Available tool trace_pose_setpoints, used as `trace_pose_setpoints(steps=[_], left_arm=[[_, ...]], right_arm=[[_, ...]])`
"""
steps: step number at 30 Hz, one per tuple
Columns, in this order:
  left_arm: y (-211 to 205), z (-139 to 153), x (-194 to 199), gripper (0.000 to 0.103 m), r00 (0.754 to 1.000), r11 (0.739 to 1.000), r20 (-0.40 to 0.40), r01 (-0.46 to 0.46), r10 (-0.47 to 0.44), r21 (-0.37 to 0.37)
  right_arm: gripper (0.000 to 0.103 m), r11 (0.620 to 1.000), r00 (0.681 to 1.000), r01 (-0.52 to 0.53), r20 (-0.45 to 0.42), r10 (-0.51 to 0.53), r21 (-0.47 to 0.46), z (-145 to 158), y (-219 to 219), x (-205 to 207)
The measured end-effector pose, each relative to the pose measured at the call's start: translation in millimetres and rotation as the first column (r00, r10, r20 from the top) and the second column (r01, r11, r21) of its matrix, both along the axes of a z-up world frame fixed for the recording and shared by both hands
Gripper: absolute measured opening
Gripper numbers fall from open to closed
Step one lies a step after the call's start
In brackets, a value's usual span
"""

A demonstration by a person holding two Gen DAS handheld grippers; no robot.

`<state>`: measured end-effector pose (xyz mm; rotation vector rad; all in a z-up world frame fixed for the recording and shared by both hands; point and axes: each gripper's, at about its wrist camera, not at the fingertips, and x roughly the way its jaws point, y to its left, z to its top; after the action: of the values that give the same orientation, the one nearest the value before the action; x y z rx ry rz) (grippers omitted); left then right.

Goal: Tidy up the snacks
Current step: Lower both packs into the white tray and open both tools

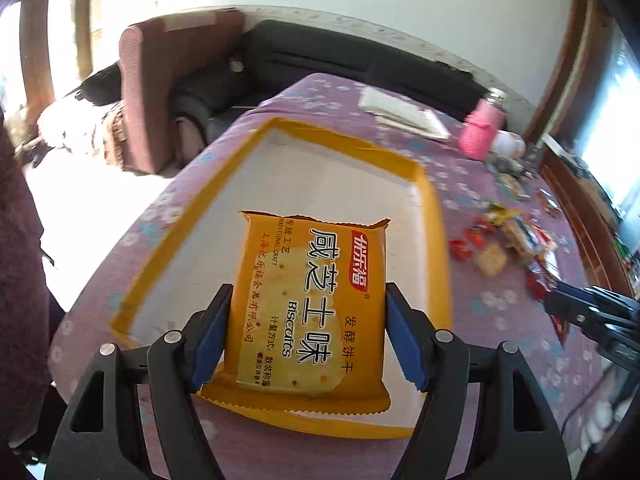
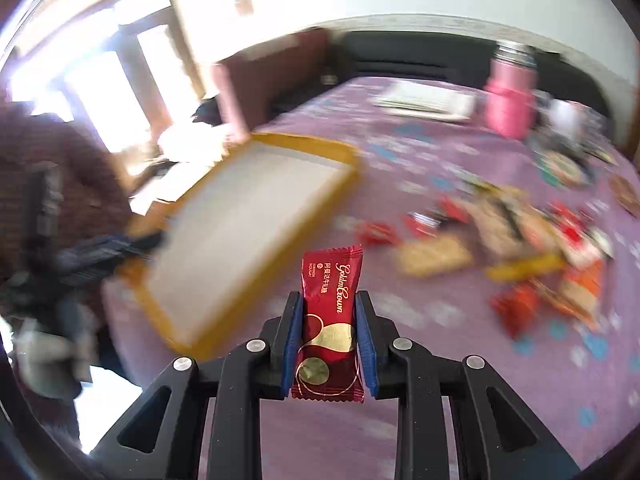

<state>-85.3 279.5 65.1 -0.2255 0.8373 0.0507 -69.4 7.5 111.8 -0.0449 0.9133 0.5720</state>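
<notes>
My left gripper is shut on an orange biscuit packet and holds it over the near part of a yellow-rimmed white tray. My right gripper is shut on a red Golden Crown candy, held above the purple cloth to the right of the tray. A pile of loose snacks lies on the cloth to the right; it also shows in the left wrist view. The right gripper shows at the right edge of the left wrist view.
The table has a purple flowered cloth. A pink bottle and white papers stand at the far side. A dark sofa and a maroon armchair are behind the table. The right wrist view is blurred.
</notes>
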Motion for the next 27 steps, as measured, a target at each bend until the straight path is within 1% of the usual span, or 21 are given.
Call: trace_pose_setpoints(steps=[2, 4, 6, 10, 14, 18, 19, 21, 23, 25, 27], left_arm=[[16, -7, 5, 0.072, 0.999, 0.999, -0.021, -0.035, 0.035, -0.004], [27, -13, 11, 0.072, 0.997, 0.998, -0.033, -0.067, 0.068, 0.013], [37, -20, 18, 0.072, 0.995, 0.996, -0.057, -0.084, 0.086, 0.032], [50, -30, 25, 0.072, 0.989, 0.993, -0.093, -0.109, 0.111, 0.035], [58, -29, 23, 0.072, 0.991, 0.995, -0.082, -0.102, 0.101, -0.004], [64, -20, 17, 0.072, 0.993, 0.992, -0.044, -0.116, 0.113, -0.056], [66, -17, 13, 0.072, 0.993, 0.991, -0.031, -0.117, 0.116, -0.066], [65, -8, 4, 0.072, 0.993, 0.989, 0.004, -0.118, 0.119, -0.093], [61, 3, -4, 0.072, 0.993, 0.987, 0.037, -0.107, 0.112, -0.117], [52, 11, -11, 0.072, 0.994, 0.987, 0.063, -0.083, 0.092, -0.135], [39, 17, -12, 0.073, 0.996, 0.987, 0.075, -0.039, 0.051, -0.159]], right_arm=[[0.026, 0.997, 0.997, -0.067, -0.045, 0.069, 0.05, 2, 33, 8], [0.026, 0.991, 0.99, -0.117, -0.071, 0.122, 0.068, -3, 67, 16], [0.026, 0.986, 0.982, -0.154, -0.097, 0.159, 0.057, -16, 101, 24], [0.026, 0.982, 0.97, -0.189, -0.15, 0.191, 0.029, -47, 155, 35], [0.026, 0.979, 0.961, -0.205, -0.187, 0.203, 0.011, -71, 185, 36], [0.031, 0.981, 0.967, -0.192, -0.176, 0.185, -0.022, -81, 197, 37], [0.034, 0.982, 0.967, -0.19, -0.178, 0.184, -0.015, -81, 197, 38], [0.036, 0.982, 0.965, -0.189, -0.182, 0.188, 0.013, -78, 193, 34], [0.037, 0.984, 0.972, -0.176, -0.154, 0.179, 0.027, -69, 183, 31], [0.044, 0.986, 0.977, -0.162, -0.13, 0.167, 0.05, -56, 168, 33], [0.048, 0.988, 0.985, -0.131, -0.105, 0.14, 0.085, -46, 145, 30]])
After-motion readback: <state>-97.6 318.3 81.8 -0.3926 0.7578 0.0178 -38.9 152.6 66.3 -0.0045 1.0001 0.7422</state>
